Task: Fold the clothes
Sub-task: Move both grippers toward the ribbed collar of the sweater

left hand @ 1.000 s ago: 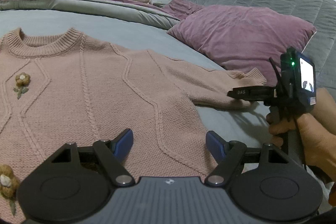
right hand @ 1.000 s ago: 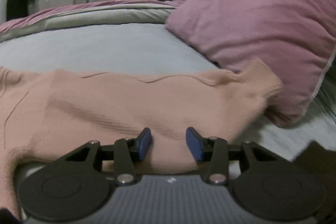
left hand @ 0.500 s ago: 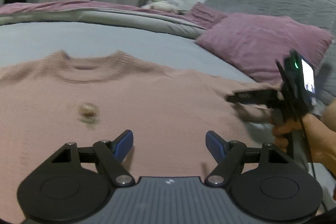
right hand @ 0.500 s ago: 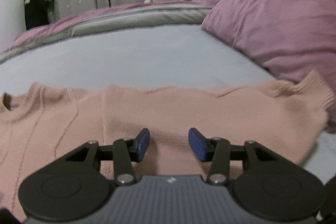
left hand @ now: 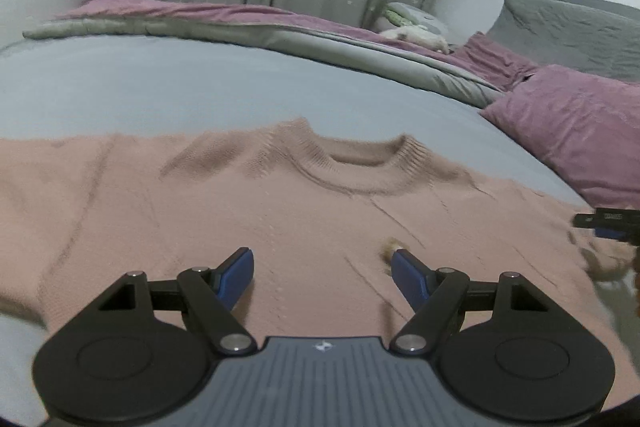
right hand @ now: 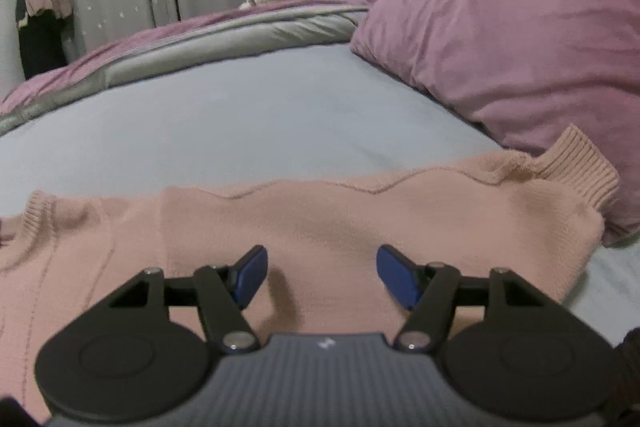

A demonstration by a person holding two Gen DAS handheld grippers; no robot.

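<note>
L gripper [left hand: 322, 273] spread over pink sweater [left hand: 304, 211]; R gripper [right hand: 320, 273] just been opening, nothing pinched

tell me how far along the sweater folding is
Done: the pink sweater lies spread face up on the bed. In hand: nothing; the right gripper has just been opening its jaws above the sleeve, and the left gripper is open over the chest. Left: every fold.
</note>
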